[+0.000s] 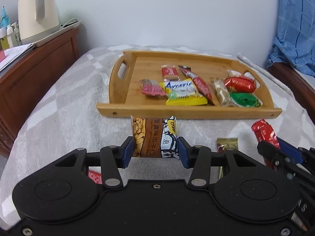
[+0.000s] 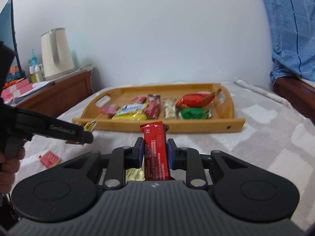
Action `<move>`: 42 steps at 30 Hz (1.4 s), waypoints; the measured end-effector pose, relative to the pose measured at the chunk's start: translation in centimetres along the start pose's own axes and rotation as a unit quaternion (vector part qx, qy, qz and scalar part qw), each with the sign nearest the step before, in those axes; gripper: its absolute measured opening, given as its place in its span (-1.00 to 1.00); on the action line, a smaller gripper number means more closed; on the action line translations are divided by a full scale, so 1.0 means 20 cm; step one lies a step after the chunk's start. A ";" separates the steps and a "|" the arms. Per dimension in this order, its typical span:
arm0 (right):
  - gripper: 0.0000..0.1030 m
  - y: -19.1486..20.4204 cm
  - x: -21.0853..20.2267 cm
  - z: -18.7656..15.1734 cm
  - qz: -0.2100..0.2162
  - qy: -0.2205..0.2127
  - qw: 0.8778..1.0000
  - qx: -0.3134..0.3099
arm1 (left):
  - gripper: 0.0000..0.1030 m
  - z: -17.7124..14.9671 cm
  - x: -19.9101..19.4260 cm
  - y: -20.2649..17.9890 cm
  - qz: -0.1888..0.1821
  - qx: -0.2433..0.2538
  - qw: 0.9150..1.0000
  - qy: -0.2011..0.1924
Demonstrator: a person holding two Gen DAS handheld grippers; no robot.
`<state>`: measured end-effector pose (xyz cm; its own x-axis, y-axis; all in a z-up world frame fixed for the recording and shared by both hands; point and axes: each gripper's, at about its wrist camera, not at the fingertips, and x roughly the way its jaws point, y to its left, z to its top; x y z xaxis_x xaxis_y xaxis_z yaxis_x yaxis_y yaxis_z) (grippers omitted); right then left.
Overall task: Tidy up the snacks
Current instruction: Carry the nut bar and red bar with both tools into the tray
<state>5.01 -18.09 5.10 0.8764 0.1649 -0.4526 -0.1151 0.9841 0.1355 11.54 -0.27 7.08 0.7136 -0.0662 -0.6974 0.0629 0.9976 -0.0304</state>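
Note:
My left gripper (image 1: 155, 147) is shut on a brown and white sunflower seed packet (image 1: 154, 137), held upright just short of the wooden tray (image 1: 126, 110). My right gripper (image 2: 155, 151) is shut on a red snack bar (image 2: 155, 153) that stands up between its blue pads; the same red snack bar (image 1: 264, 133) shows at the right edge of the left wrist view. The wooden tray (image 2: 196, 127) holds several snacks, among them a yellow packet (image 1: 183, 93), a red candy pack (image 1: 239, 84) and a green one (image 1: 245, 99).
On the grey blanket lie a gold sachet (image 1: 227, 144) and a small red wrapper (image 2: 50, 158). A cream kettle (image 1: 35, 11) stands on a wooden cabinet (image 1: 29, 74) at the left. Blue bedding (image 2: 291, 29) hangs at the right. A person's hand (image 2: 7, 165) grips the left tool.

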 end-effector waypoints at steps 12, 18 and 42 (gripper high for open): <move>-0.45 -0.22 0.13 0.22 -0.014 -0.024 0.996 0.088 | -0.13 0.24 0.01 0.06 -0.021 -0.021 0.999 -0.013; -0.45 -0.34 0.25 0.34 -0.005 -0.018 0.992 0.125 | -0.13 0.41 0.02 0.09 -0.026 -0.020 0.999 -0.018; -0.44 -0.59 0.84 0.66 0.026 0.020 0.986 0.162 | -0.13 0.72 0.61 0.04 -0.021 -0.011 1.000 0.004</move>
<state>27.25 -27.73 7.53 0.8529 0.2236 -0.4718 0.0021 0.9021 0.4315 30.35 -0.59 8.78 0.7046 -0.1071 -0.7015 0.0763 0.9942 -0.0752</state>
